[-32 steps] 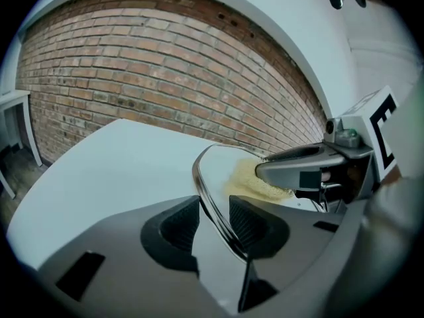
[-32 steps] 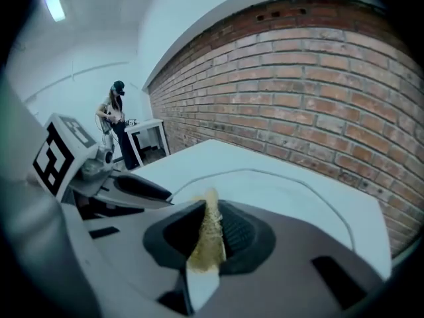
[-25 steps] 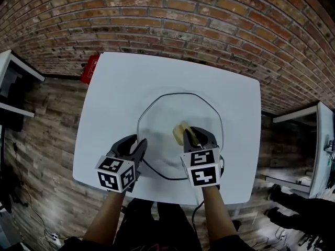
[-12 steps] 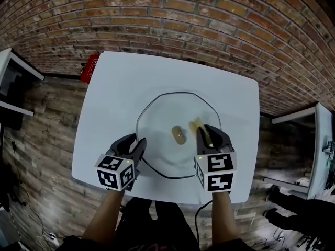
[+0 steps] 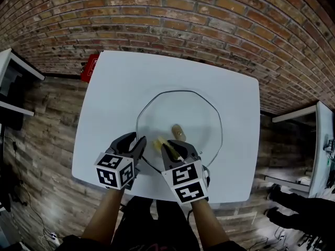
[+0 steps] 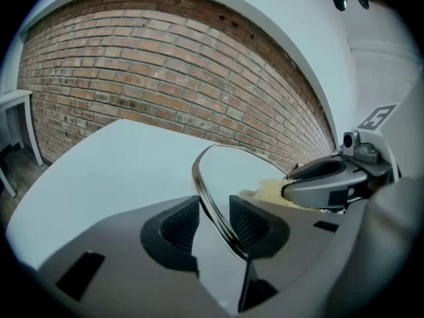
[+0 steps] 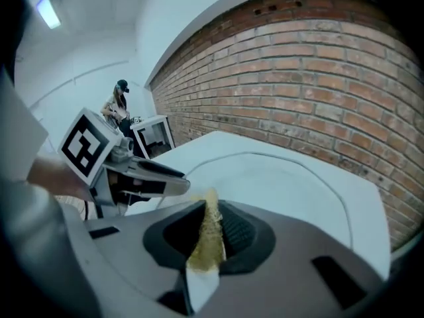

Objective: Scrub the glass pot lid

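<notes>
The round glass pot lid [image 5: 196, 114] lies on the white table [image 5: 120, 82], its tan knob [image 5: 178, 132] in the middle. My left gripper [image 5: 137, 146] is at the lid's near-left rim; in the left gripper view the rim [image 6: 213, 207] runs between the two pads and they close on it. My right gripper [image 5: 168, 149] is shut on a yellow sponge [image 5: 159, 144], which rests on the glass left of and nearer than the knob, close to the left gripper. In the right gripper view the sponge [image 7: 207, 244] is squeezed thin between the pads, and the left gripper [image 7: 142, 177] shows beside it.
A brick wall [image 5: 209, 20] runs behind the table. A red object [image 5: 90, 68] sits by the table's far-left corner. White furniture stands at the left [image 5: 10, 82] and right [image 5: 314, 140]. A person [image 7: 119, 105] stands far off in the right gripper view.
The right gripper with the sponge went from the knob out to the right, then swept back left across the glass to the near-left part. The left gripper and lid stayed put.
</notes>
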`<state>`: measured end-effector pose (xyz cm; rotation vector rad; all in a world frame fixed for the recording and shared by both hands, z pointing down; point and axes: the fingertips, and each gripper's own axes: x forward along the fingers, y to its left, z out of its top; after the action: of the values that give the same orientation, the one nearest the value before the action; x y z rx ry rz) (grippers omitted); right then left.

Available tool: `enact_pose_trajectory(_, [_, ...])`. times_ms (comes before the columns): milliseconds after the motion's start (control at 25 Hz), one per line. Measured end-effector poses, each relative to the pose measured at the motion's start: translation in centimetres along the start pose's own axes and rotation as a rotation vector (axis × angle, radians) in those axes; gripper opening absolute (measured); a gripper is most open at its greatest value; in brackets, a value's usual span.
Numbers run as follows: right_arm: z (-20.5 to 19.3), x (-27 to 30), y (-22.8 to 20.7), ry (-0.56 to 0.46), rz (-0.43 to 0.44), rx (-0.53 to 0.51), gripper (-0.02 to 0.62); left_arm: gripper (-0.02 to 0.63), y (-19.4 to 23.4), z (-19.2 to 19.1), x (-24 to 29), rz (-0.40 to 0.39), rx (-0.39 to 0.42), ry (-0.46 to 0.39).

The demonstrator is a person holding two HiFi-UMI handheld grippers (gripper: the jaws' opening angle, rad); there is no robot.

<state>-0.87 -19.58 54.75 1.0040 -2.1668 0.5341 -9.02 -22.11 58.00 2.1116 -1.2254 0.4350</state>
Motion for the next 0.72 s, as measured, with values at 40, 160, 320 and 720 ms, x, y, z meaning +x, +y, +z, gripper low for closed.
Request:
enact_pose_trajectory(40, [-0.5,-0.3,-1.0,0.011,-0.025,0.003,0.06,0.146,0.0,0.0,0.0,0.0,0.0,0.0])
enact_pose_trajectory(160, [-2.0,-1.6,-4.6,0.036,-0.108,0.035,0.06,0.146,0.0,-0.1,0.0,0.001,0.003,0.002])
enact_pose_trajectory(320, [-3.5,-3.4,-8.7,0.053,-0.207,0.08,0.06,0.146,0.0,0.0,0.0,0.006,0.006,0.002])
enact_pose_trajectory(720, [-2.3,-6.7,-10.9,0.0,-0.312,0.069,0.06,0.146,-0.1,0.0,0.1,0.008,0.005,0.004])
